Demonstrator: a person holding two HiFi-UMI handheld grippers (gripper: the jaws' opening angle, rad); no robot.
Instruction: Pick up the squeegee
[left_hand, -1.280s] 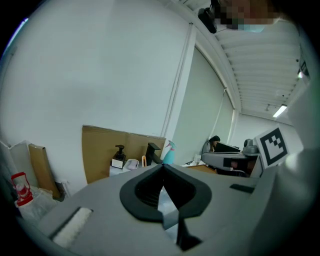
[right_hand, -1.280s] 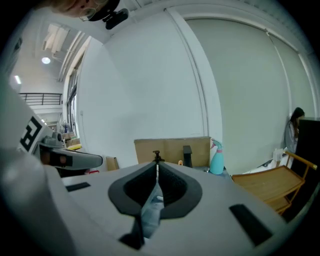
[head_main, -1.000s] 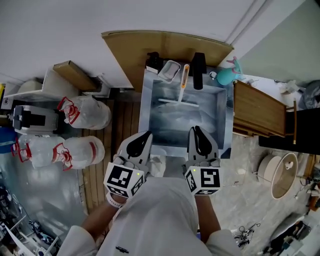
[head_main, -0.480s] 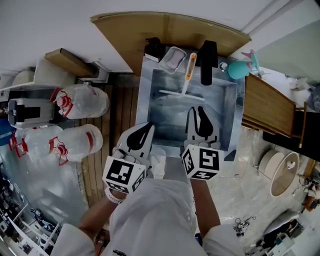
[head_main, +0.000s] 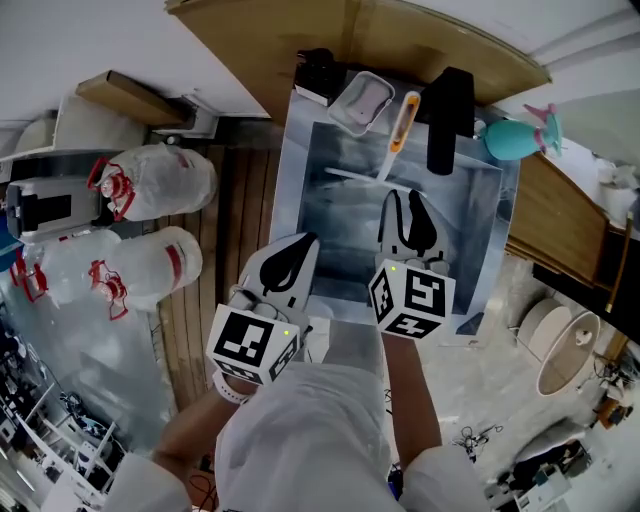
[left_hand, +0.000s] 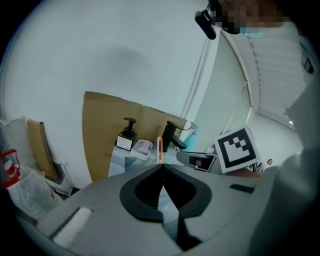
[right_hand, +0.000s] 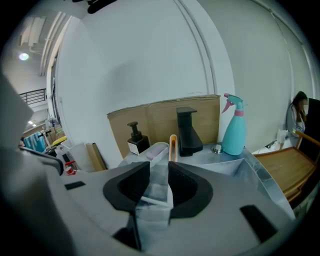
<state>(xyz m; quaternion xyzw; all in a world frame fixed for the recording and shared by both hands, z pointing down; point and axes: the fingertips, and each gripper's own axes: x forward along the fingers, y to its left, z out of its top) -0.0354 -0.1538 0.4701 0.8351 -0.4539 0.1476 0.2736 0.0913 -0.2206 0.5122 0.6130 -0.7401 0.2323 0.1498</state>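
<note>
Right gripper view: the right gripper (right_hand: 158, 172) holds its fingers apart and empty, lined up on the orange-handled squeegee (right_hand: 173, 144) leaning at the far edge of the grey metal sink (head_main: 298, 195). The left gripper (left_hand: 161, 170) hangs at the near edge, fingers together. Nothing is grasped yet; the reach and the clamp remain.

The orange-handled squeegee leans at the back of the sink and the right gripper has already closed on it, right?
Not quite. The squeegee does lean at the back of the sink, but the right gripper is open and short of it: the right gripper view shows its jaws apart, with the orange handle beyond them.
</note>
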